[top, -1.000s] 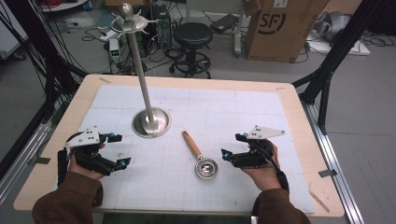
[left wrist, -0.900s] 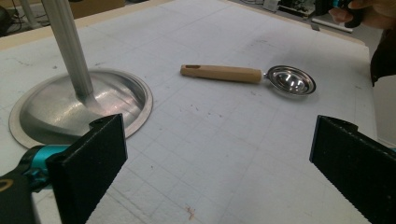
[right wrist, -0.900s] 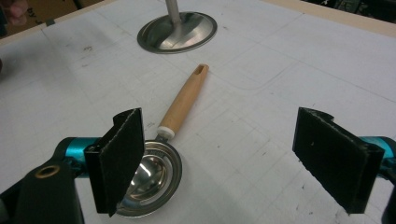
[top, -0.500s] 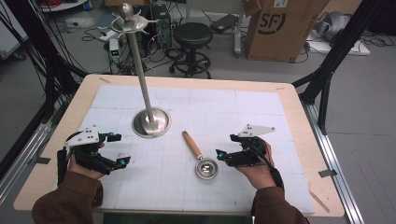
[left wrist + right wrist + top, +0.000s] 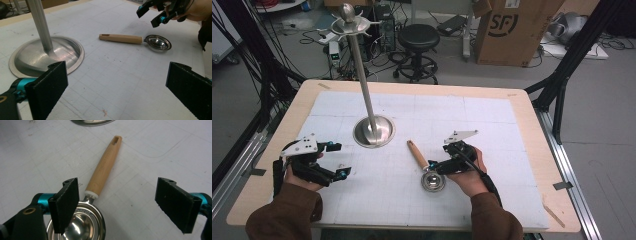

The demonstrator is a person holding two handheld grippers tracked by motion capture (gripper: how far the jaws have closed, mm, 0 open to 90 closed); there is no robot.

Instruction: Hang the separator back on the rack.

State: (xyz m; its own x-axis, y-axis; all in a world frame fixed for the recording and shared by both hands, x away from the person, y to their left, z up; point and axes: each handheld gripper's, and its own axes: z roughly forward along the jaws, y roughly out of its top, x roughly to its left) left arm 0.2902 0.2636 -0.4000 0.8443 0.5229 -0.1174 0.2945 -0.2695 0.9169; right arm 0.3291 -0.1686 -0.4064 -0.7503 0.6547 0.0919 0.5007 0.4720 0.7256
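Left gripper (image 5: 117,92) with both black jaws rising from the lower edge, spread wide apart and holding nothing. Beyond the left jaw stands a metal stand (image 5: 47,53): a round, domed base lying flat on the white gridded mat (image 5: 120,75), with a plain upright pole rising from its centre out of the top edge. Ahead, between the two jaws and well beyond them, lies a small strainer (image 5: 140,41), its wooden handle pointing toward the stand and its shiny metal bowl toward the right jaw's side. Above the bowl, not touching it, hovers the right gripper (image 5: 156,13), jaws parted, held by a hand (image 5: 200,10).
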